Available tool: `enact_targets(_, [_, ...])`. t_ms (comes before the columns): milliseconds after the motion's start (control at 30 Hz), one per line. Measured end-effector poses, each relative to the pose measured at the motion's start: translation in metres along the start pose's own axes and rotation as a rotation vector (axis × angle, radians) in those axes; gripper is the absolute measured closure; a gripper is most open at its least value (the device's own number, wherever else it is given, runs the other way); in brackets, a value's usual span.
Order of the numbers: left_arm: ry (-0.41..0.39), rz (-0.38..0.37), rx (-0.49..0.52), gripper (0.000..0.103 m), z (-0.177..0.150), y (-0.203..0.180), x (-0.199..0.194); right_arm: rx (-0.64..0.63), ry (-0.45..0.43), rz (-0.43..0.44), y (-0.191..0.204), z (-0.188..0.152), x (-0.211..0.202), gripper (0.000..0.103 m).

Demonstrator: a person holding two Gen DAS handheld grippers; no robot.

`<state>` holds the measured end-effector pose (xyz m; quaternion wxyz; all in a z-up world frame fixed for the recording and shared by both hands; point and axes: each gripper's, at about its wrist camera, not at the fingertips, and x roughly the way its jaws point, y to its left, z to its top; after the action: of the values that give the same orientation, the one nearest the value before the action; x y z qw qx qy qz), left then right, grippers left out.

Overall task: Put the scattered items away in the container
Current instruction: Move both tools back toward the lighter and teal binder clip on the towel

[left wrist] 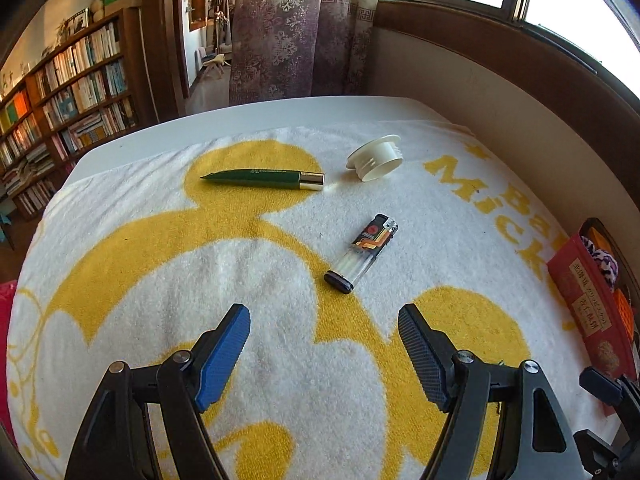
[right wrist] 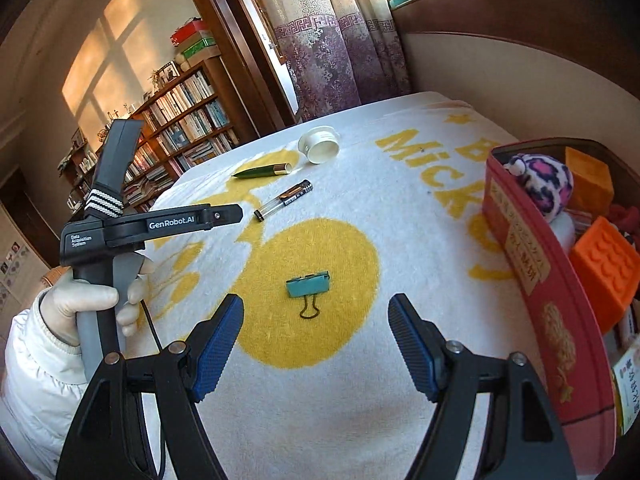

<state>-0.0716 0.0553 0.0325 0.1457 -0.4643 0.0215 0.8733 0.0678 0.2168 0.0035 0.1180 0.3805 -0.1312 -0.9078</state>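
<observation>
- Nearest the left wrist camera, the left gripper [left wrist: 324, 322] hangs over the towel [left wrist: 248, 280] with its two pads spread wide and nothing between them; the left pad is blue, the right one looks black.
- Likewise the right gripper [right wrist: 316, 312] stands wide open and empty above the towel, its fingers cut off by the lower edge of the right wrist view.
- One teal binder clip [right wrist: 308, 285] lies just beyond the right gripper, on a yellow patch, wire handles pointing near; the left wrist view does not show it.
- One lighter [left wrist: 362, 253] lies just beyond the left gripper, clear-bodied with a dark printed label; the print is too small to read.
- One green pen cap [left wrist: 262, 179] with a gold band lies farther off, to the left of one white plastic lid [left wrist: 374, 158] tipped on its side near the far edge.
- One red box [right wrist: 548, 280] sits at the right edge of the table, cut off by the frame; in it show a purple-spotted plush toy [right wrist: 540, 180] and two orange blocks [right wrist: 604, 264], with other contents partly hidden.
- One gloved hand [right wrist: 86, 300] holds the left gripper's handle at the left of the right wrist view.
- Four scattered items remain on the towel, all apart from the box.
</observation>
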Motion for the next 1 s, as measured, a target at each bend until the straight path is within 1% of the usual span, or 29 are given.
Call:
enact_targets(133, [0.032, 0.006, -0.014, 0.025, 0.007, -0.003, 0.02, 0.024, 0.007, 0.014, -0.007, -0.002, 0.004, 0.025])
enact_targets(233, [0.035, 0.014, -0.028, 0.025, 0.013, -0.007, 0.028, 0.041, 0.01, 0.026, -0.011, -0.003, 0.007, 0.024])
enact_targets(333, [0.043, 0.024, 0.003, 0.025, 0.018, -0.016, 0.036, 0.055, 0.017, 0.047, -0.015, -0.003, 0.009, 0.024])
enact_targets(433, [0.054, 0.055, 0.037, 0.025, 0.018, -0.02, 0.043, 0.05, 0.012, 0.062, -0.014, -0.003, 0.008, 0.024])
enact_targets(500, [0.057, 0.088, 0.039, 0.025, 0.019, -0.015, 0.047, 0.046, 0.012, 0.073, -0.013, -0.003, 0.007, 0.024])
enact_targets(567, [0.056, 0.124, 0.021, 0.025, 0.021, -0.004, 0.05, 0.042, 0.01, 0.081, -0.013, -0.003, 0.007, 0.024])
enact_targets(667, [0.047, 0.153, -0.021, 0.025, 0.028, 0.014, 0.054, 0.042, 0.009, 0.093, -0.012, -0.003, 0.007, 0.024])
enact_targets(800, [0.045, 0.2, -0.05, 0.025, 0.039, 0.026, 0.059, 0.05, 0.01, 0.099, -0.014, -0.003, 0.008, 0.024])
enact_targets(867, [0.039, 0.194, -0.057, 0.025, 0.042, 0.026, 0.057, 0.055, 0.013, 0.101, -0.015, -0.003, 0.009, 0.024])
enact_targets(1000, [0.013, 0.133, -0.027, 0.025, 0.044, 0.012, 0.05, 0.064, 0.016, 0.107, -0.016, -0.003, 0.01, 0.024])
